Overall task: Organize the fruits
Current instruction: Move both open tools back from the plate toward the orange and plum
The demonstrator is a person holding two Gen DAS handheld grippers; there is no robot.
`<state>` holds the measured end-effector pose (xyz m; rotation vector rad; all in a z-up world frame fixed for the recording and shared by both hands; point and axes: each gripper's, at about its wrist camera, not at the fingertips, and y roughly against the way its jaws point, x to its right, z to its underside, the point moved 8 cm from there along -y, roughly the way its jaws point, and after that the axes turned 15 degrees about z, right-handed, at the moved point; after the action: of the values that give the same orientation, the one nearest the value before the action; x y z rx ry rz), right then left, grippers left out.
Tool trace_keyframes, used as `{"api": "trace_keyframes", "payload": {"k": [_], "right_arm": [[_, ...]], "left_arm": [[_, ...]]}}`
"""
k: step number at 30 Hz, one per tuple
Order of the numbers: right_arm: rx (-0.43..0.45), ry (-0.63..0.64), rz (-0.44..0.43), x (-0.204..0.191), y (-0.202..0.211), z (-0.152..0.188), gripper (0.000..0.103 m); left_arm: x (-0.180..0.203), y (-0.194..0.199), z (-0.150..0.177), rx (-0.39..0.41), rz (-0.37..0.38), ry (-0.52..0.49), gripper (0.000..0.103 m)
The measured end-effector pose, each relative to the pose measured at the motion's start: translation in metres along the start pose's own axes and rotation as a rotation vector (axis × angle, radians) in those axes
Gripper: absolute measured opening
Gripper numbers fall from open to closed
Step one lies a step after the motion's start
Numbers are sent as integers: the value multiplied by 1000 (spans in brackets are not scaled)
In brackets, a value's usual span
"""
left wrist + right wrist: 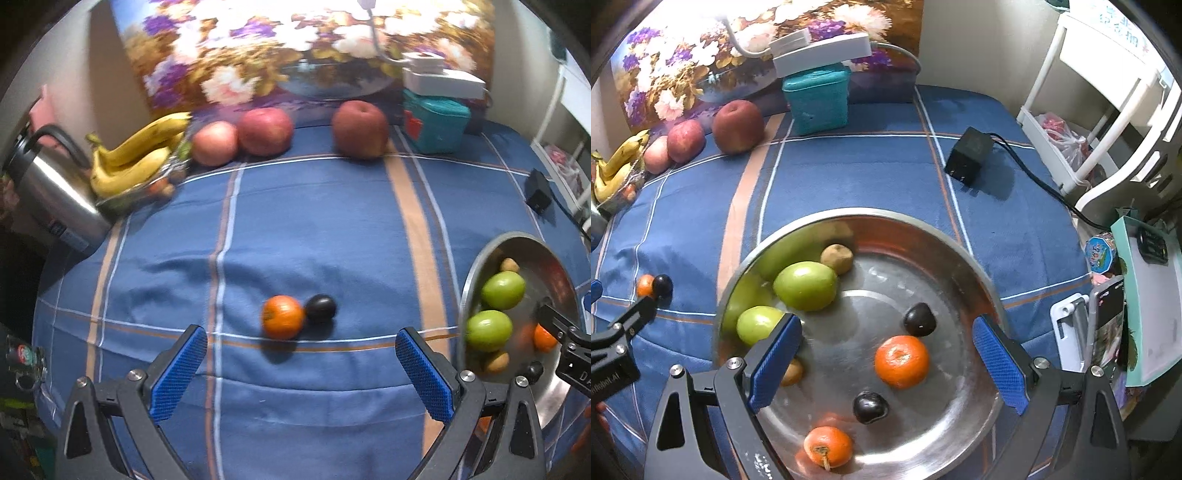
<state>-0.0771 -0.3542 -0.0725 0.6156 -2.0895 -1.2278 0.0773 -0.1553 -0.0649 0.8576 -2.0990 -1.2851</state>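
The left tool (299, 363) is spread wide and holds nothing, hovering over the blue plaid cloth (314, 221) on the desk. Ahead at 12 o'clock, a small orange (282, 316) touches a dark plum (321, 308); nothing lies between them and the tool. At 3 o'clock sits the steel bowl (960, 251). The right tool (886, 363) is also wide open and empty, above that bowl, which holds two green apples (805, 285), two oranges (902, 361), two dark plums (919, 319) and small brown fruits (837, 258). Far back stand three red apples (264, 131), bananas (144, 151), a kettle (51, 192) and a teal box (436, 123).
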Motion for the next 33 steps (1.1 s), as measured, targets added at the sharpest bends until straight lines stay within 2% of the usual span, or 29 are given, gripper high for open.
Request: {"api": "trace_keyframes", "payload": {"k": [22, 27, 33], "right_arm": [[49, 110, -138, -104, 42, -6, 94], [60, 134, -174, -129, 57, -7, 94], [71, 180, -175, -156, 67, -5, 94]], "left_arm": [[-138, 35, 19, 45, -119, 218, 103], [-157, 40, 21, 58, -123, 256, 103], [-167, 42, 18, 69, -128, 250, 103]]}}
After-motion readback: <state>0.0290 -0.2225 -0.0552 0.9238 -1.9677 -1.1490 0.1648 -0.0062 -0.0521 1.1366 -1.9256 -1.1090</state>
